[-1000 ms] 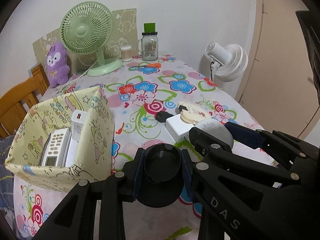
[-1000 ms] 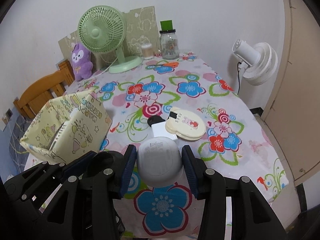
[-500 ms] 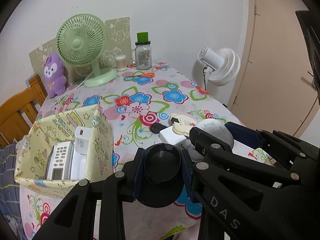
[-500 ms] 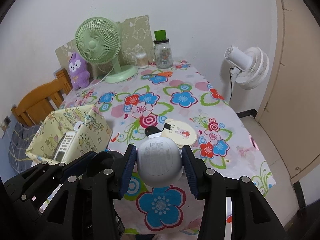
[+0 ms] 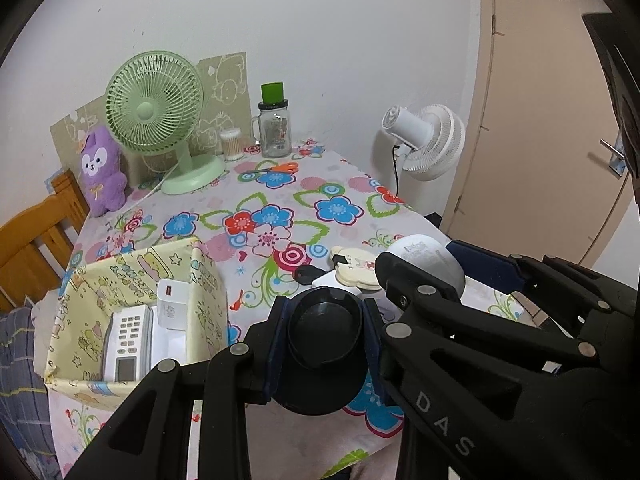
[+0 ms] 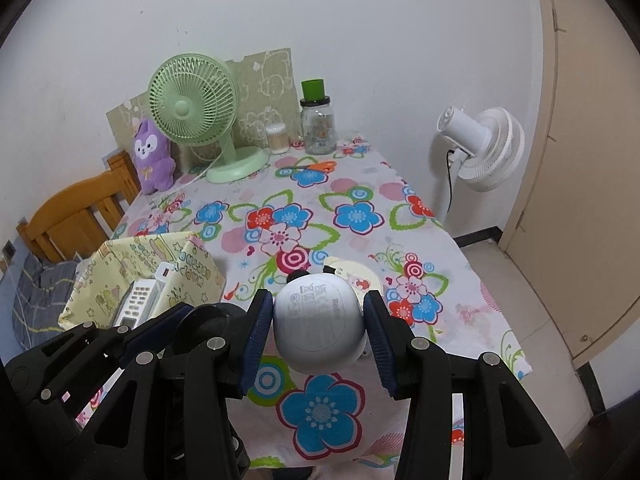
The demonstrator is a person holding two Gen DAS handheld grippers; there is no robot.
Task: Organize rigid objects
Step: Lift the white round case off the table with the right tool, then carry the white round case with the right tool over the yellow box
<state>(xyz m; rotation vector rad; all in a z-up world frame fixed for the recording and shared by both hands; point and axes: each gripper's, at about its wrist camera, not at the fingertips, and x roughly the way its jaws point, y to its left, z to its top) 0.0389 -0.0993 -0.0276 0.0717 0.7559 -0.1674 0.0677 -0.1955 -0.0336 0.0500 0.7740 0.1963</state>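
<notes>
My left gripper is shut on a round black case, held above the table's near edge. My right gripper is shut on a round white case with grey print, just right of the left one; it also shows in the left wrist view. A yellow patterned box at the near left holds a white remote and a white charger. On the cloth beyond the grippers lie a cream round mirror, a white block and a small black item.
A floral cloth covers the table. At the back stand a green fan, a purple plush, a glass jar, a cotton swab pot and orange scissors. A wooden chair is left, a white fan right.
Both grippers have risen and drawn back from the table with their cases still held. The box and table items have not moved.
</notes>
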